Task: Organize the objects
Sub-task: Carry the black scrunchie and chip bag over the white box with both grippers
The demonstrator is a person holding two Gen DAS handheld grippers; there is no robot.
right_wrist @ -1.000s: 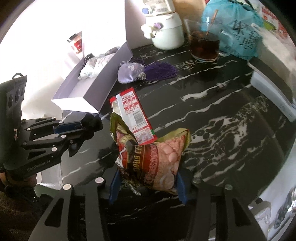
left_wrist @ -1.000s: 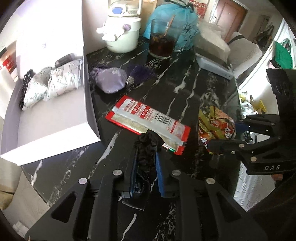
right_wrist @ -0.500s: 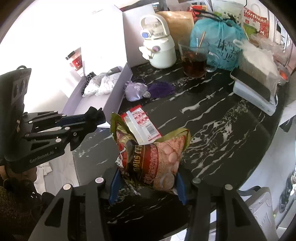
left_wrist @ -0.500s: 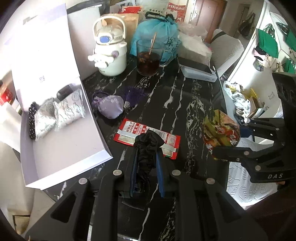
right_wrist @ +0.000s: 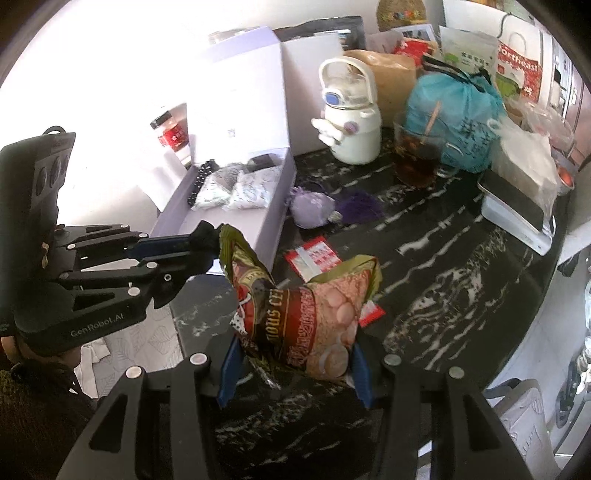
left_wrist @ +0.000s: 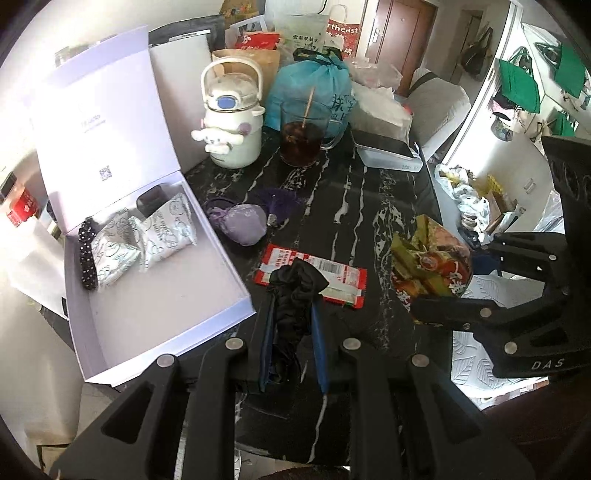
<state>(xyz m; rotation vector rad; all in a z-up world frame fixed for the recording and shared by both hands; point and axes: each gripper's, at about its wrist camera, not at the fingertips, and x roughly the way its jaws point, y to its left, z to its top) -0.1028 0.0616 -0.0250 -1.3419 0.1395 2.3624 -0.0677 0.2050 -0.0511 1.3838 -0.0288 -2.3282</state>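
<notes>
A black marble table (left_wrist: pixel 369 221) with white veins fills my view, its far edge crowded with a white cartoon kettle (left_wrist: pixel 232 122), a glass of dark tea (left_wrist: pixel 300 138), a knotted blue bag (left_wrist: pixel 314 88) and a white scale (left_wrist: pixel 388 153); a brown door (left_wrist: pixel 391 33) stands beyond. My left gripper (left_wrist: pixel 291 295) is clamped on a black scrunchie (left_wrist: pixel 295 291), held above the red sachet (left_wrist: pixel 343 280) lying flat on the marble. My right gripper (right_wrist: pixel 295 354) pinches a puffy snack bag (right_wrist: pixel 306 314) between its blue pads. At the table's left edge the open lavender box (left_wrist: pixel 236 273) holds two white packets (left_wrist: pixel 144 236) and a bead bracelet (left_wrist: pixel 85 258). A purple pouch (left_wrist: pixel 242 223) lies just beside it.
</notes>
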